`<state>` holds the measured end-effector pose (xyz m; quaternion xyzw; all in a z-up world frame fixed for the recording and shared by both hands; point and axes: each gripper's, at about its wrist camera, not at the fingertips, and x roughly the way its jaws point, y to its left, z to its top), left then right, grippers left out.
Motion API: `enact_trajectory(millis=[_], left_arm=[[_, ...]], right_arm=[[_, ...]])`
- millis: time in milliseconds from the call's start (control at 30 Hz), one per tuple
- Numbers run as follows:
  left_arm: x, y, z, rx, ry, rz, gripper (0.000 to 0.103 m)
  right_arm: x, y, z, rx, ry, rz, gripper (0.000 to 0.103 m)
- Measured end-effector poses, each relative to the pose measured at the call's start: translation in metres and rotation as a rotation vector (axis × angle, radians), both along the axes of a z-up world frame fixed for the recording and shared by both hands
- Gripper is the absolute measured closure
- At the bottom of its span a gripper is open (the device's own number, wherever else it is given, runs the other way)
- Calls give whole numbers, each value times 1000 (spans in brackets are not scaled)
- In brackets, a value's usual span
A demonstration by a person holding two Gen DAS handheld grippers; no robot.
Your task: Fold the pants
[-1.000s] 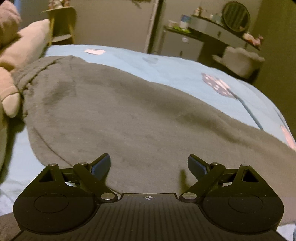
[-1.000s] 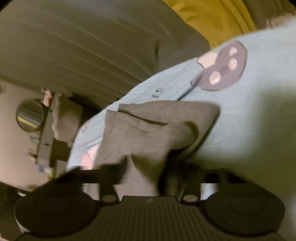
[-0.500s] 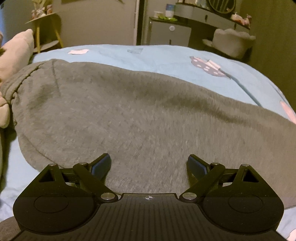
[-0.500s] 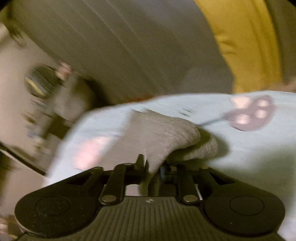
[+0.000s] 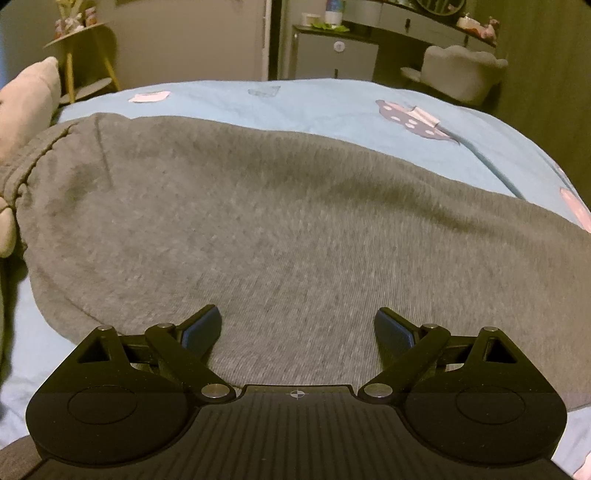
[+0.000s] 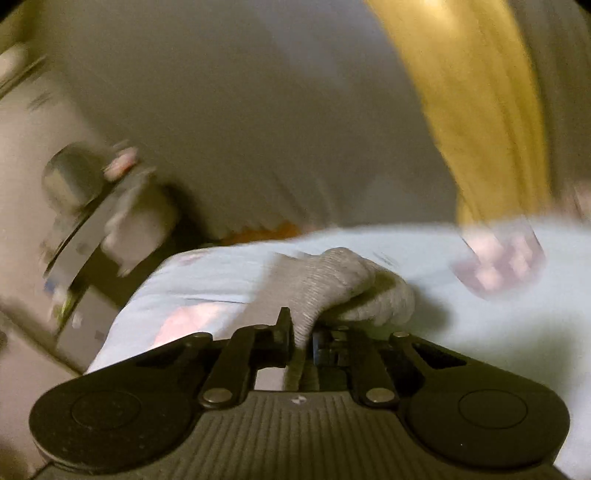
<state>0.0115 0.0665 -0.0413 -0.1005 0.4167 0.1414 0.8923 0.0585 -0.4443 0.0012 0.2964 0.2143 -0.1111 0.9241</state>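
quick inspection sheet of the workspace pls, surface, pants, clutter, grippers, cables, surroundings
surface: light blue bedsheet with printed patches, covering the bed.
job's things: grey pants spread flat, waistband at the left; one end bunched and lifted.
clutter: beige plush toy at the left edge of the bed.
grippers: left gripper open, over the pants, holding nothing; right gripper shut on the pants fabric, its jaws having just closed.
cables: nothing seen.
surroundings: dressing table, pale chair, yellow side table, yellow curtain; right view blurred.

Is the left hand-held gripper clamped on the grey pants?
No, the left hand-held gripper has its blue pads spread wide above the grey pants, pinching nothing.
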Motion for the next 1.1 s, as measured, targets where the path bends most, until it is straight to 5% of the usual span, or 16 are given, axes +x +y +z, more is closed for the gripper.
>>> enact_trajectory(millis=[167, 300, 433, 533, 667, 833, 933, 1000, 1100], left_arm=[[0, 0, 0, 1, -2, -2, 8], [-1, 0, -1, 2, -2, -12, 8], [-1, 1, -1, -5, -6, -7, 8], [-3, 1, 0, -4, -4, -11, 8], [-4, 3, 0, -11, -6, -11, 8], [-4, 6, 1, -38, -16, -8, 8], [-5, 6, 1, -62, -26, -11, 8], [-6, 5, 3, -72, -30, -21, 8], [-6, 5, 8, -125, -32, -47, 8]], right_arm=[[-6, 107, 45, -209, -122, 343, 93], [-24, 206, 31, -373, -129, 694, 93], [-39, 278, -26, -447, 34, 988, 85], [-44, 304, -56, -468, 192, 1104, 68], [-50, 293, -34, -387, 142, 1107, 38], [-31, 231, -15, -149, 118, 908, 34], [-15, 196, -37, -93, 249, 746, 48], [-8, 183, -56, -85, 362, 672, 82], [-4, 172, -54, 13, 326, 631, 81]])
